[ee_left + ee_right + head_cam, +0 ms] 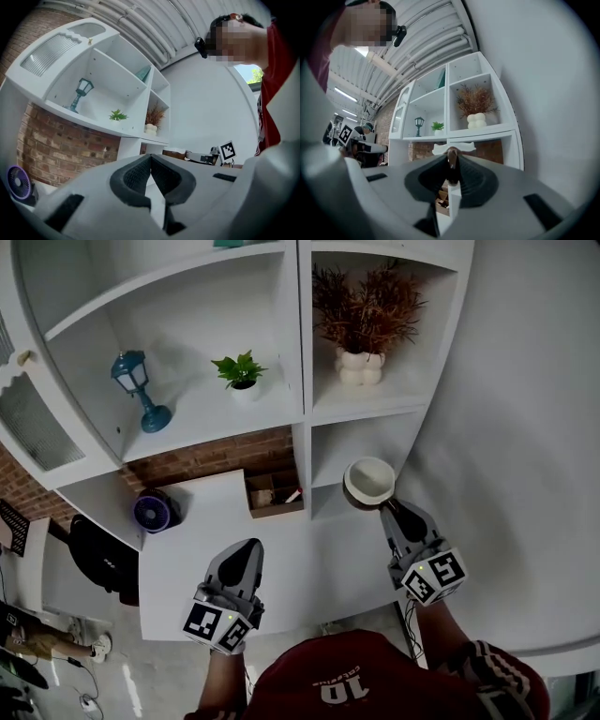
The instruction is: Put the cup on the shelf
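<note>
**Cup held by a thin edge at the mouth of the shelf**

At centre right of the head view, the right hand-held gripper (387,510) pinches a round cup (368,479), cream inside and brown outside. Its jaws are closed on a thin brown edge of the cup; whether that is rim or handle cannot be told. The cup hangs before the lower right compartment of the white shelf (366,409), beyond the far edge of the smooth white counter (216,540). The left hand-held gripper (246,554), at lower left, holds nothing, and its ribbed black pads meet at the tips. With so slim a hold on a smooth, glazed-looking wall, the cup may swing or slip. Its wide rim could also clip the compartment's square edge on entry. In the compartment above, a dried plant stands in a knobbly white vase (361,364).
</note>
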A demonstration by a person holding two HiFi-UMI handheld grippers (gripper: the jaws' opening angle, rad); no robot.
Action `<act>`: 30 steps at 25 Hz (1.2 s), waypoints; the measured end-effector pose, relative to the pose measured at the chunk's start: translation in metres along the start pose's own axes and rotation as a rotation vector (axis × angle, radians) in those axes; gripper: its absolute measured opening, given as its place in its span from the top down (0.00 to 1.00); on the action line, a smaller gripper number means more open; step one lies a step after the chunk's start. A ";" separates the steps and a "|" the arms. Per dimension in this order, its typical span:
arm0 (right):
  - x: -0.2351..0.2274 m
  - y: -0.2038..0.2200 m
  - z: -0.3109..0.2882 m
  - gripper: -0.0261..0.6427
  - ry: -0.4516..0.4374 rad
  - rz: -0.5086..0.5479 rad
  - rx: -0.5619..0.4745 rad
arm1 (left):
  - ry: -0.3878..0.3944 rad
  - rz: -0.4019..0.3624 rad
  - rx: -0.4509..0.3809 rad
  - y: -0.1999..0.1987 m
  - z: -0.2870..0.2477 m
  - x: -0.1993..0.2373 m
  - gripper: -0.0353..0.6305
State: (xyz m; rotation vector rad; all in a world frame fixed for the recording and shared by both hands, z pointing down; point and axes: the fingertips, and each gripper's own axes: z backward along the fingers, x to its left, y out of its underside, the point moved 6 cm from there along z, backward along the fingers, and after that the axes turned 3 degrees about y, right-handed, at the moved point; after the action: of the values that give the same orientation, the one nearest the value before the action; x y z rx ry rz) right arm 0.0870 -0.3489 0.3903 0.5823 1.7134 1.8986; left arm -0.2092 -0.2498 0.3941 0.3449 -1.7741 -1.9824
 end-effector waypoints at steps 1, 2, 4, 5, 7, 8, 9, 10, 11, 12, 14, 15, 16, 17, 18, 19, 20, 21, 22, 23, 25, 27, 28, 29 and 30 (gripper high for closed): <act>-0.005 0.003 -0.003 0.87 0.002 -0.005 0.004 | 0.005 -0.001 0.003 0.002 -0.007 -0.002 0.94; -0.009 0.007 -0.007 0.87 0.003 -0.009 0.007 | 0.009 -0.003 0.006 0.005 -0.013 -0.003 0.94; -0.018 0.015 -0.011 0.87 0.004 -0.016 0.014 | 0.014 -0.006 0.014 0.010 -0.024 -0.006 0.94; -0.023 0.019 -0.013 0.87 0.005 -0.021 0.016 | 0.014 -0.006 0.019 0.013 -0.028 -0.006 0.94; -0.030 0.028 -0.017 0.87 0.008 -0.029 0.017 | 0.009 -0.006 0.029 0.019 -0.034 -0.005 0.94; -0.034 0.031 -0.020 0.87 0.010 -0.030 0.019 | 0.006 -0.005 0.033 0.021 -0.037 -0.004 0.94; -0.037 0.035 -0.022 0.87 0.011 -0.029 0.022 | 0.003 -0.003 0.037 0.023 -0.040 -0.003 0.94; -0.041 0.038 -0.025 0.87 0.014 -0.029 0.025 | 0.001 -0.001 0.040 0.026 -0.043 -0.002 0.94; -0.044 0.042 -0.028 0.87 0.017 -0.029 0.027 | -0.001 0.001 0.044 0.028 -0.046 -0.001 0.94; -0.048 0.046 -0.031 0.87 0.021 -0.030 0.029 | -0.001 0.003 0.047 0.031 -0.049 -0.001 0.94; -0.055 0.054 -0.036 0.87 0.027 -0.031 0.034 | 0.003 0.005 0.053 0.035 -0.056 -0.002 0.94; -0.058 0.057 -0.038 0.87 0.030 -0.031 0.037 | 0.005 0.005 0.055 0.037 -0.059 -0.003 0.94; -0.061 0.059 -0.040 0.87 0.032 -0.031 0.040 | 0.007 0.005 0.058 0.038 -0.063 -0.003 0.94; -0.063 0.062 -0.043 0.87 0.034 -0.031 0.043 | 0.007 0.005 0.060 0.039 -0.065 -0.003 0.94; -0.065 0.064 -0.045 0.87 0.036 -0.031 0.046 | 0.006 0.004 0.062 0.040 -0.068 -0.003 0.94; -0.067 0.066 -0.048 0.87 0.038 -0.032 0.048 | 0.005 0.002 0.065 0.041 -0.071 -0.002 0.94; -0.069 0.069 -0.051 0.87 0.039 -0.034 0.051 | 0.003 0.000 0.067 0.042 -0.074 -0.002 0.94; -0.071 0.072 -0.054 0.87 0.040 -0.036 0.054 | 0.001 -0.003 0.069 0.044 -0.076 -0.002 0.94; -0.073 0.075 -0.057 0.87 0.042 -0.037 0.057 | -0.001 -0.004 0.070 0.045 -0.079 -0.003 0.94; -0.075 0.078 -0.060 0.87 0.044 -0.037 0.061 | -0.002 -0.003 0.070 0.046 -0.082 -0.004 0.94; -0.079 0.084 -0.065 0.87 0.051 -0.036 0.067 | 0.001 0.001 0.072 0.050 -0.086 -0.006 0.94; -0.083 0.090 -0.070 0.87 0.058 -0.036 0.073 | 0.007 0.001 0.079 0.053 -0.091 -0.008 0.94; -0.084 0.093 -0.072 0.87 0.061 -0.038 0.075 | 0.009 0.000 0.082 0.054 -0.093 -0.008 0.94; -0.086 0.095 -0.075 0.87 0.063 -0.039 0.075 | 0.009 0.000 0.085 0.055 -0.095 -0.008 0.94; -0.087 0.098 -0.078 0.87 0.063 -0.038 0.074 | 0.009 0.000 0.086 0.056 -0.097 -0.008 0.94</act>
State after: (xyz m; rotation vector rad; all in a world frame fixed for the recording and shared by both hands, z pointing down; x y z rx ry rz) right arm 0.0971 -0.4710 0.4807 0.5184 1.8277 1.8519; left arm -0.1472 -0.3337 0.4348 0.3810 -1.8583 -1.9054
